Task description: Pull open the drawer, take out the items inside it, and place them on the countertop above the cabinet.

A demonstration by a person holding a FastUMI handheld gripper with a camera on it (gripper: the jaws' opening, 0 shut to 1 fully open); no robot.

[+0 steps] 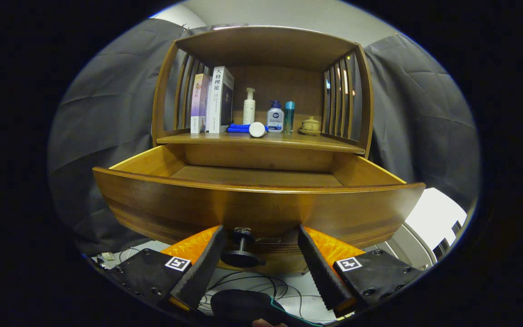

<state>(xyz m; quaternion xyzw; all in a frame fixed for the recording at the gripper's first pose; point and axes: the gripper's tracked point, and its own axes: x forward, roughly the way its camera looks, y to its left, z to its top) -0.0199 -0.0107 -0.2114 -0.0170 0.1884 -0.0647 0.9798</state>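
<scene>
While the drawer (257, 206) stands pulled out from the cabinet (261, 91), the fingers (200, 268) are spread wide apart and grip nothing. The gripper (261, 238) is held just in front of the drawer face, low down. Between the fingers, nearer the left one, the knob (242, 252) is seen on its short stem, touched by neither finger.

What is seen of the drawer floor is bare wood; the part just behind the front panel is hidden by that panel, so it cannot be told whether anything lies there.

At 12 o'clock from the drawer, the worktop (288, 141) is formed by the shelf above it, enclosed by slatted sides and a top board. Several things are carried on it. At 10 o'clock from the drawer's middle, two books (211, 100) are stood upright against the left slats. Beside them, toward 12 o'clock, a pump bottle (249, 106) is stood near the back. In front of it a blue cloth (239, 128) is laid flat, and a white tube (257, 129) is laid on its side against the cloth, its round end turned toward the camera. Toward 1 o'clock a flask (275, 117) with a blue cap and a teal bottle (289, 116) are stood just beside each other. Further to 2 o'clock, near the right slats, a lidded pot (311, 125) is set on a saucer.

Below the gripper, cables (261, 284) are seen on a pale floor.
</scene>
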